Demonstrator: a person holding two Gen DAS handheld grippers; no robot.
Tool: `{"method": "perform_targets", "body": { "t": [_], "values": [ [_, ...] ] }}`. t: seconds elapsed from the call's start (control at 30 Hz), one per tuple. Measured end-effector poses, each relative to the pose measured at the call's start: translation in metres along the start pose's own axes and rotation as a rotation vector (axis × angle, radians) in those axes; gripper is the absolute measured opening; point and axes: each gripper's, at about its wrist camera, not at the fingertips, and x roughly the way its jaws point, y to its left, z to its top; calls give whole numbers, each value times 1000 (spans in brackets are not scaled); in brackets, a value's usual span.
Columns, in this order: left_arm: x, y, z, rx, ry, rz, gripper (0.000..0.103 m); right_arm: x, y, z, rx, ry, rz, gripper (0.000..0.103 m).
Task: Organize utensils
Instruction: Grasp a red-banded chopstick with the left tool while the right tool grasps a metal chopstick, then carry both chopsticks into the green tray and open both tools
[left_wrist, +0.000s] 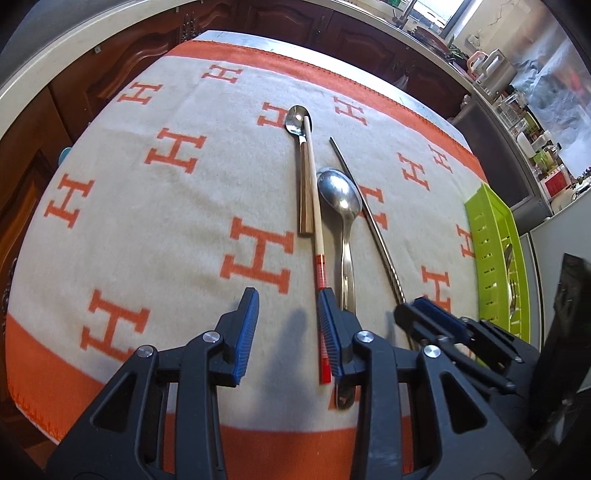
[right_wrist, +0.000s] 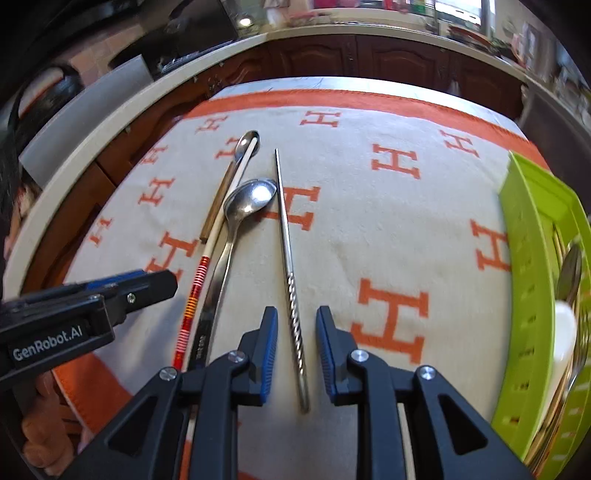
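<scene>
inventory, utensils, as i read it from both wrist views:

sorted: the green tray (right_wrist: 532, 258) at 3 o'clock on the desk (right_wrist: 369, 229) already carries some cutlery; i make out a spoon bowl and a white piece among metal handles, but cannot count them.

unsorted, lying on the blanket near 12 o'clock of my tools, four items in a loose row:
- small spoon with wooden handle (left_wrist: 302, 155), farthest off, at 11 o'clock; a chopstick tip rests in its bowl;
- wooden chopstick with red banded end (left_wrist: 314, 206), lying across that spoon and running back toward me;
- large steel spoon (left_wrist: 341, 206), just beside the chopstick, bowl up;
- metal chopstick with twisted grip (right_wrist: 286, 258), at 1 o'clock of the spoon, apart from it.

left tool (left_wrist: 286, 332): jaws wide, holding nothing; it sits low over the blanket with its right pad against the red end of the wooden chopstick and the spoon handle beneath it.

right tool (right_wrist: 295, 350): jaws moderately open, holding nothing; the twisted grip lies between the pads, not yet pinched.

judgement: partly done; four pieces left to move to the tray, the metal chopstick looking like the next pick.
</scene>
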Motion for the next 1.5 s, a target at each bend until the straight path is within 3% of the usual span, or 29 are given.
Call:
{"method": "perform_targets", "body": {
  "t": [0.17,0.3,0.43,0.6,0.8,0.9,0.93,1.0,1.2,1.5],
  "values": [
    [12,-5,7,18,12,13,31,8,5,11,-75,-24,-30,22],
    [21,-9,12,28,15,19,31,10,3,15,-90,-38,-55,6],
    [25,-15,14,51,5,34,31,10,-12,18,1,-31,6,6],
    [27,-23,13,85,1,57,33,7,-25,14,80,-30,20,6],
    [31,-38,7,148,-23,149,33,1,-36,6,123,-23,40,5],
    [32,-44,4,184,-40,198,25,-2,-38,2,128,-27,46,5],
    [32,-46,3,192,-46,196,22,-2,-38,1,130,-28,49,5],
    [33,-49,2,201,-54,181,4,-3,-39,-1,135,-29,56,5],
    [26,-44,-1,165,-75,120,3,-17,-43,-8,170,-60,74,5],
    [-32,-63,-12,197,-214,87,3,-56,-50,-16,208,-148,78,5]
  ]
}}
